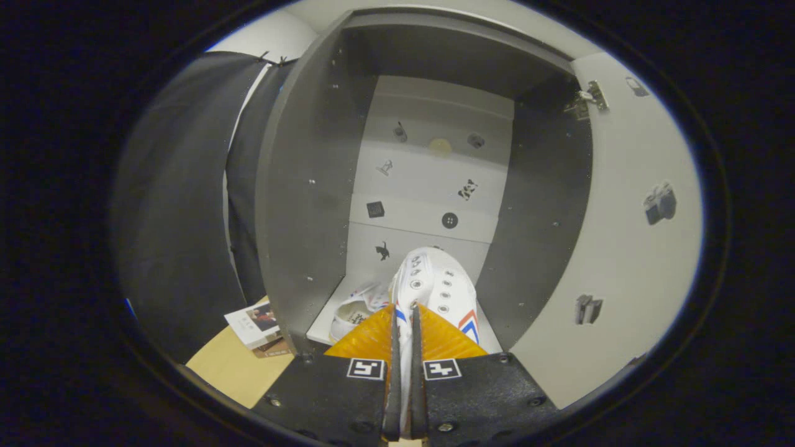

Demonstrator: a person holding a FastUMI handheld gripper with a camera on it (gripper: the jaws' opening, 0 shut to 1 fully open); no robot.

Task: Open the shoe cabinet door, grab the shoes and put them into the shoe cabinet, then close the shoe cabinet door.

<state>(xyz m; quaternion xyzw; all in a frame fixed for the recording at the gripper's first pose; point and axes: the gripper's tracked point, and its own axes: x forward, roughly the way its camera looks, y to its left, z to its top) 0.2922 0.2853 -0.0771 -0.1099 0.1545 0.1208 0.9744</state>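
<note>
White sneaker (442, 287) pinched by its edge in closed gripper (405, 323), toe fwd to clear cabinet (310, 205) opening; door (627, 236) open.

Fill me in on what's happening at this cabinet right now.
The hand-held gripper is shut on a white sneaker, pinching its edge between both fingers and holding it at the mouth of the shoe cabinet. The cabinet door stands open to the right. A second white shoe already lies on the cabinet's bottom shelf, just left of the held one. Small stickers dot the cabinet's back wall and the door. Outside, left of the cabinet, a few books lie on a wooden surface.
</note>
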